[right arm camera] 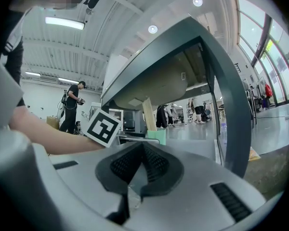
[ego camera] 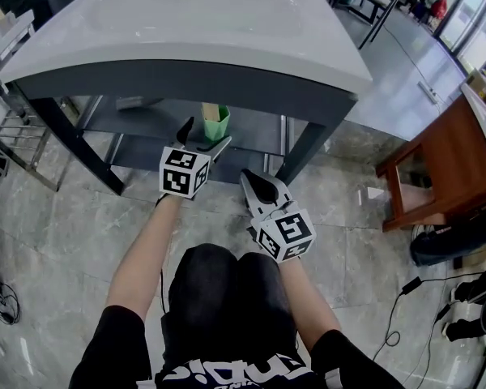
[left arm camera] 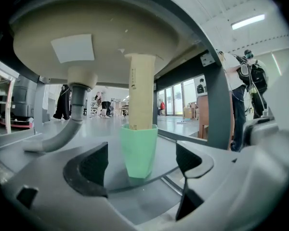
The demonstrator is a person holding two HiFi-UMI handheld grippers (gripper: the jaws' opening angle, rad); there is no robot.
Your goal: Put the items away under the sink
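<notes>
Closest in, well short of the sink and just ahead of the person's knees, the right gripper points level with its tongs pressed together on nothing. It looks parked to me, since this job seems to need only one hand. Forward of it, reaching in under the sink's front edge, the left gripper has its tongs spread wide. Look at the gap: the green cup stands just beyond the tips, with clear space on either side and neither pad touching it. So the cup rests on its own base on the grey shelf below the sink, upright, roughly under the middle of the basin and right of the drain pipe. The spot makes sense: it is clear of the pipe and near the shelf's front edge, where an arm gets in easily. A tall cream pack rises out of the cup, nearly upright, so the cup is acting as its holder. What the pack is I can't say, as the print down its edge is too small. In the head view its top vanishes behind the sink's front edge, and the back of the shelf is lost in shadow. In the right gripper view the left gripper's marker cube covers part of the cup. No view shows whether more items are waiting to go under.
</notes>
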